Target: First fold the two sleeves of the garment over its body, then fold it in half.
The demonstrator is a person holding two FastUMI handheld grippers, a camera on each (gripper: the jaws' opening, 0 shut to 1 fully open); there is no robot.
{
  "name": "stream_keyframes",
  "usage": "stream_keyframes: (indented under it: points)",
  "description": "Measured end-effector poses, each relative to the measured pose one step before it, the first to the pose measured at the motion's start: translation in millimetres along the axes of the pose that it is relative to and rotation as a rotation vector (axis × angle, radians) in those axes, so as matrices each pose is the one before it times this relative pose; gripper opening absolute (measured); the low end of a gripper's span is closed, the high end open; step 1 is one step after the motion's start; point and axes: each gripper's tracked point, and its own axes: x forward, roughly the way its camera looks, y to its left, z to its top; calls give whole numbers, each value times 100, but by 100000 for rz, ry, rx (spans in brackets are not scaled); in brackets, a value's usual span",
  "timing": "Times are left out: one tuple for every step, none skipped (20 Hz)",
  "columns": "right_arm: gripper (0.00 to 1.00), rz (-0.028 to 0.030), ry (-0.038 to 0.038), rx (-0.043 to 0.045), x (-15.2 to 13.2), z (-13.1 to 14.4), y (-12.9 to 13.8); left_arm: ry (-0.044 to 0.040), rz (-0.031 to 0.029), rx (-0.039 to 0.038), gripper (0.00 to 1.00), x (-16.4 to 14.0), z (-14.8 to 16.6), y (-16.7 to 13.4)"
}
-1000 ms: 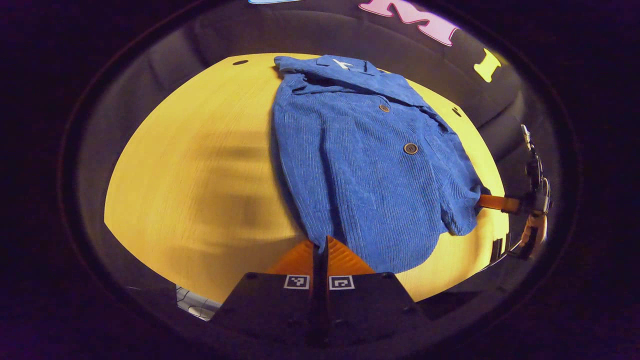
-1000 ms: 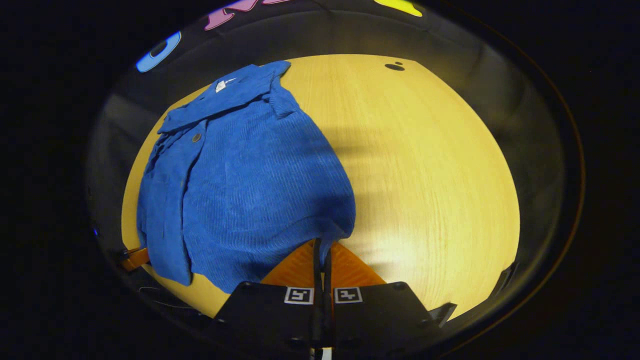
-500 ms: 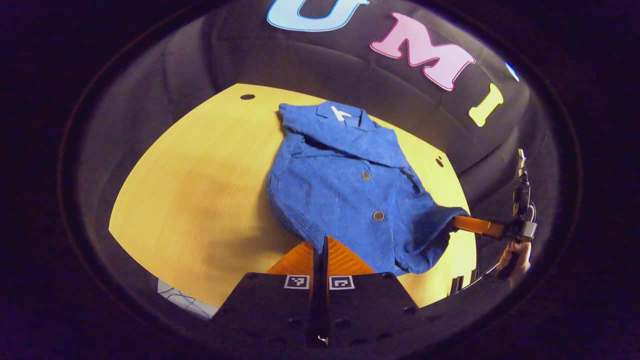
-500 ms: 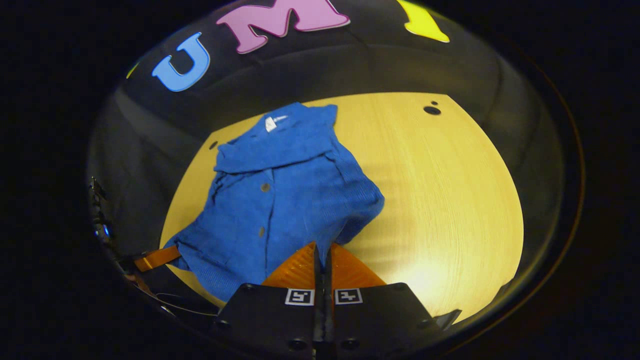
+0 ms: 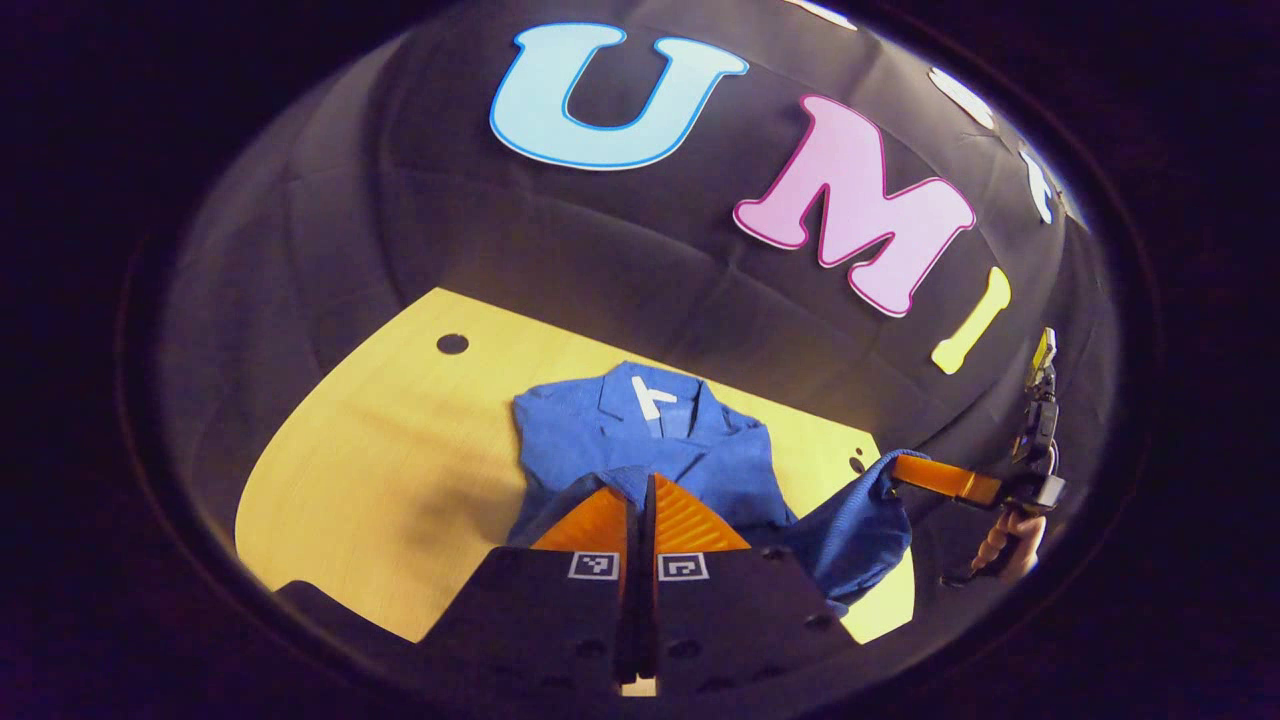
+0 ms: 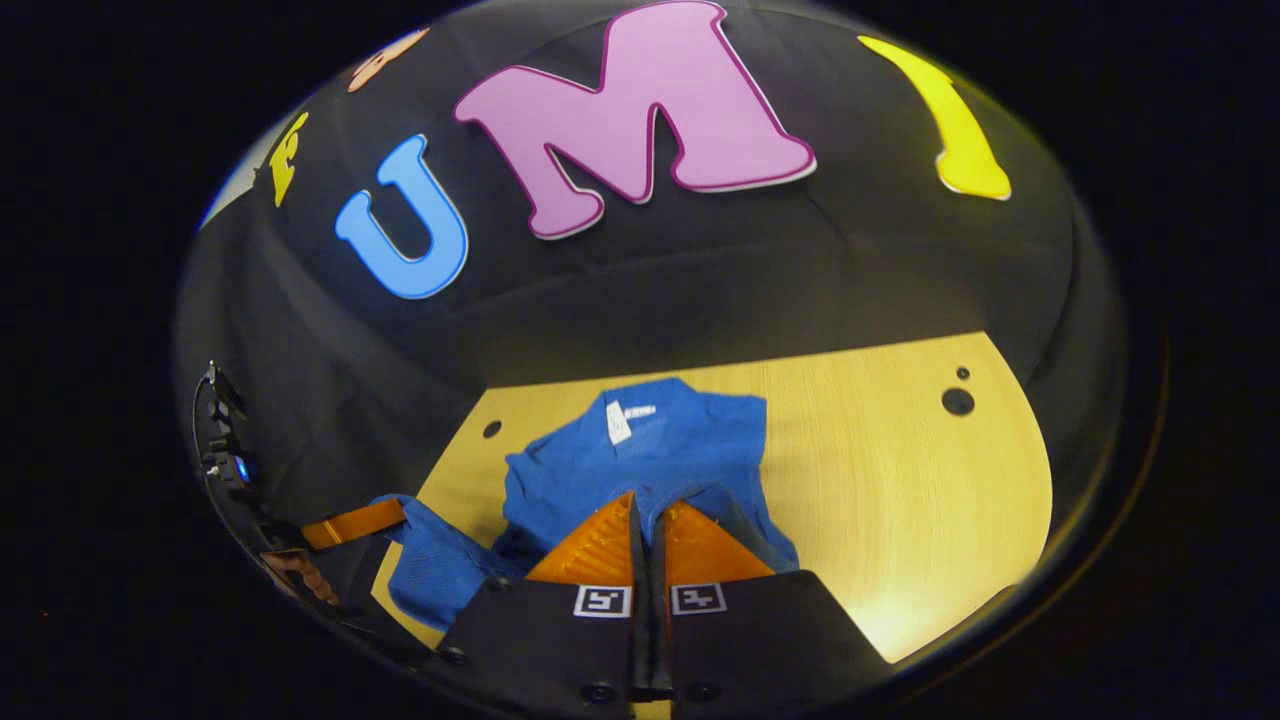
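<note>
We see the blue garment [image 5: 690, 450] on the yellow worktop [image 5: 380, 470], its collar end lying flat toward the booth wall and its near edge lifted off the surface. In the left gripper view, our left tool [image 5: 640, 490] has its 2 fingers pressed together on a corner of that raised edge. In the right gripper view, the right tool [image 6: 645, 510] pinches the other corner the same way, fingers closed on the cloth. In each view the opposite tool appears farther off at the side, gripping its corner of blue fabric, with a hand [image 5: 1010, 545] holding it.
</note>
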Motion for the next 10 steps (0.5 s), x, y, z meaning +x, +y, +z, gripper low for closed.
stream_keyframes:
  points:
    - [1,-43,-1714,-1140,1615,1398,-242,-2545,380,192,0,1672,1706,-47]
    - [0,-706,-1458,-1472,1390,1066,-517,-1734,2047,-679,0,1763,1447,640]
    - [0,-1336,-1991,-984,1634,1112,-749,-422,3092,-1710,0,1849,928,745]
    - [0,-1203,-1323,-99,1738,814,-765,-1145,2299,-345,0,1946,859,723]
    - [0,-1561,-1370,227,1570,626,-949,-1296,2574,1413,0,2193,846,969]
    - [0,-2355,-1744,275,1606,525,-1231,-583,2387,1561,0,2300,231,937]
    - [0,-3064,-1561,724,1324,365,-1507,-128,2184,846,0,2098,209,867]
    - [8,-3194,-1131,1478,1531,55,-1424,427,2902,351,0,1928,-26,847]
    - [0,-3013,-1074,1272,1355,-151,-1259,-66,1337,-456,0,1643,-110,609]
    - [0,-3011,-175,887,1589,-443,-1195,-1279,1082,124,0,1427,9,334]
